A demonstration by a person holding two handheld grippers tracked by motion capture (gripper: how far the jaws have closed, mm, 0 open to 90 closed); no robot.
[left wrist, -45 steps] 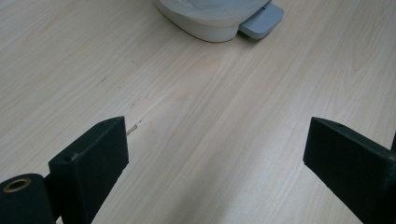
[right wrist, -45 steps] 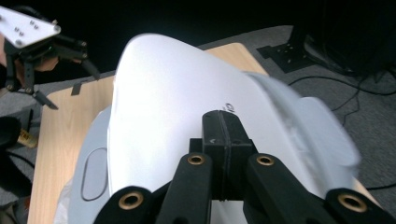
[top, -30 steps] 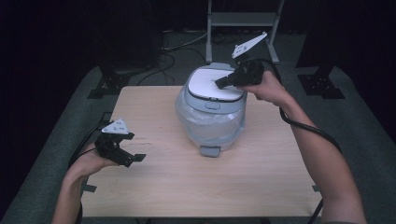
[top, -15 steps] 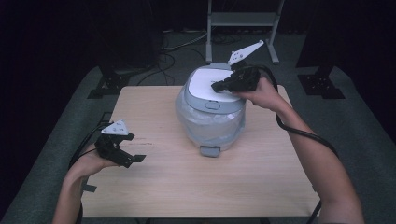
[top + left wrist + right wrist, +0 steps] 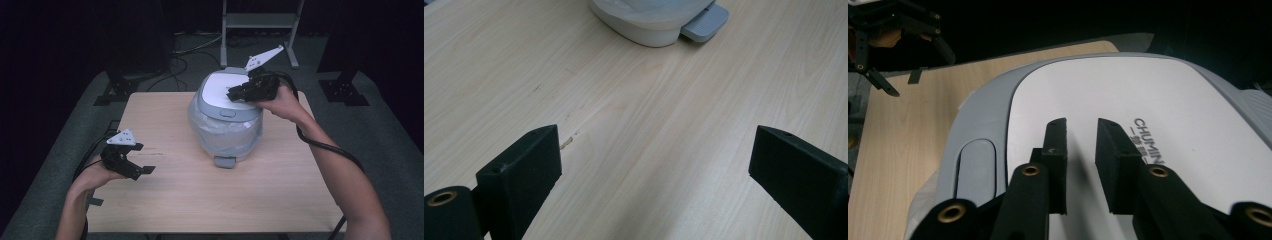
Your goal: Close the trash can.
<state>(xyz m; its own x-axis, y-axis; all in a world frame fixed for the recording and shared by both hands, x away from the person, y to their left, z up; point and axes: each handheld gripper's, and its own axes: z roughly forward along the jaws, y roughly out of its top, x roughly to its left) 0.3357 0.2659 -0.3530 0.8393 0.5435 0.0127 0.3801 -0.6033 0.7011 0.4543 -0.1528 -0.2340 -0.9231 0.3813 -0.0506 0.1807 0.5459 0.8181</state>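
Note:
A white and grey rice cooker [image 5: 225, 125] stands on the wooden table [image 5: 170, 200], its lid [image 5: 1148, 95] down. My right gripper [image 5: 232, 94] rests low over the lid's top, pointing toward the left. Its jaws [image 5: 1082, 127] stand nearly together with a narrow gap and hold nothing. A grey oval button [image 5: 975, 170] sits on the lid's front, just beyond the fingertips. My left gripper [image 5: 144, 170] hovers open over bare table at the near left, apart from the cooker [image 5: 649, 20]. Between its wide jaws [image 5: 654, 160] there is only wood.
A grey tab [image 5: 224, 161] sticks out from the cooker's base toward me, also visible as a grey tab [image 5: 706, 22] in the left gripper view. A metal stand [image 5: 260, 20] and cables lie on the dark floor behind the table. A black cable [image 5: 325, 147] trails along the right forearm.
My right gripper has slid a little to the left across the cooker's lid. The left gripper has stayed where it was.

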